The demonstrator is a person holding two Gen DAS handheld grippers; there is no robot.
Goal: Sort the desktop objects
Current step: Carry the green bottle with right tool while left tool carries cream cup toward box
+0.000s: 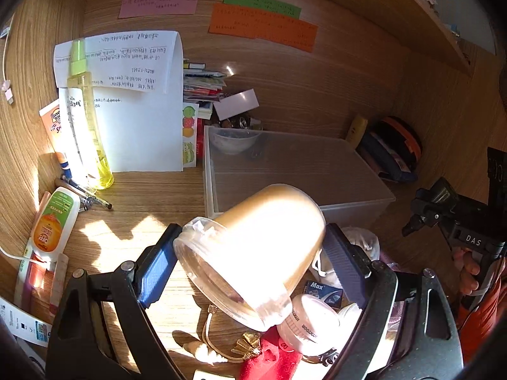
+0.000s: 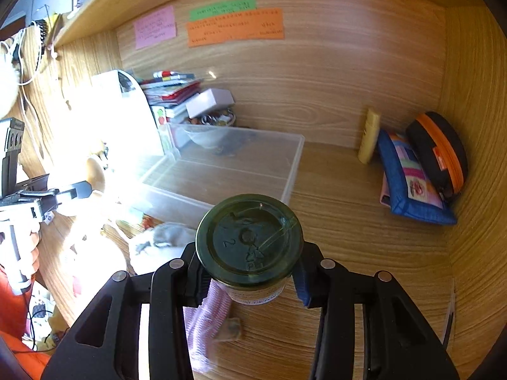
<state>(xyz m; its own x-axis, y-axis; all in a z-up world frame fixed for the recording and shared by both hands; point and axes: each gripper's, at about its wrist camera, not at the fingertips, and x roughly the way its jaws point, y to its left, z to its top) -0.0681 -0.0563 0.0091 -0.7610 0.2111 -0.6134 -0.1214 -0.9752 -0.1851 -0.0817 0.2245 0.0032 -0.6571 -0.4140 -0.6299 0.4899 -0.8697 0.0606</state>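
Note:
My left gripper [image 1: 250, 253] is shut on a clear plastic jar of beige cream [image 1: 253, 253], held tilted above the desk, just in front of the clear plastic bin [image 1: 364, 202]. My right gripper [image 2: 248, 269] is shut on a dark green glass jar [image 2: 248, 237], bottom facing the camera, held above the desk to the right of the bin [image 2: 294, 164]. The right gripper also shows at the right edge of the left wrist view [image 1: 421, 218]. The left gripper shows at the left of the right wrist view [image 2: 76, 190].
Below the left gripper lie a white jar [image 1: 313, 323], a red item [image 1: 272, 357], a Max staple box [image 1: 323, 291] and a shell. Bottles and tubes stand at left [image 1: 92, 133]. Pouches [image 2: 412, 174] lean in the right corner. A pink cloth [image 2: 206, 316] lies below the right gripper.

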